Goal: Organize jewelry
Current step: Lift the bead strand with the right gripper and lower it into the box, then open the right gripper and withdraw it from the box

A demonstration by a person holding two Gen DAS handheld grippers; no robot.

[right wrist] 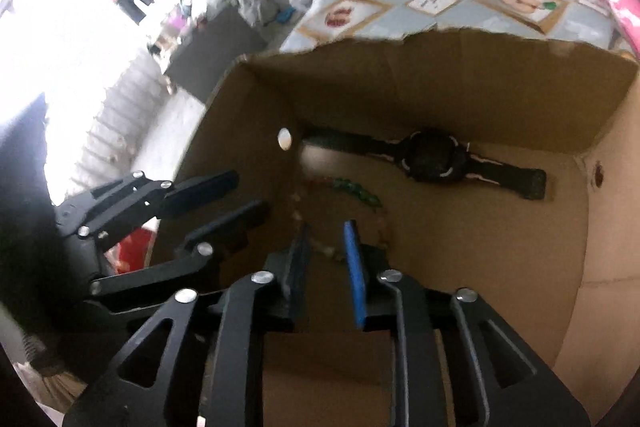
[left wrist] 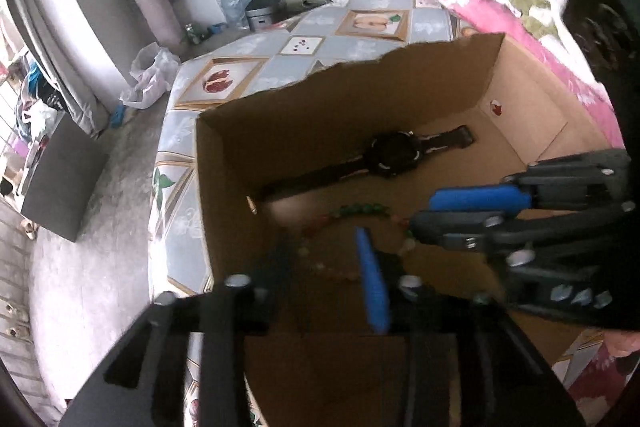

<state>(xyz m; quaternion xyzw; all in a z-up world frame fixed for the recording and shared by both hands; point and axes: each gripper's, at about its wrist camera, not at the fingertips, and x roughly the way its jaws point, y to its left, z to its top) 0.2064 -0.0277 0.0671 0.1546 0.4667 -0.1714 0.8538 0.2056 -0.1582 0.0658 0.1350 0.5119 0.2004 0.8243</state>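
Both tools, left tool (left wrist: 320,267) and right tool (right wrist: 326,259), hang parted over the bead necklace (right wrist: 356,195): light, limp, slippery; pinch one strand.

No readable text, label, brand or number anywhere; all surfaces too blurred.

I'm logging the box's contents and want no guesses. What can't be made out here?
- Bead necklace: blurred in both wrist views; left gripper and right gripper cover part of it.
- Watch dial: too dark to read.
- Cardboard box near floor: behind the grippers.
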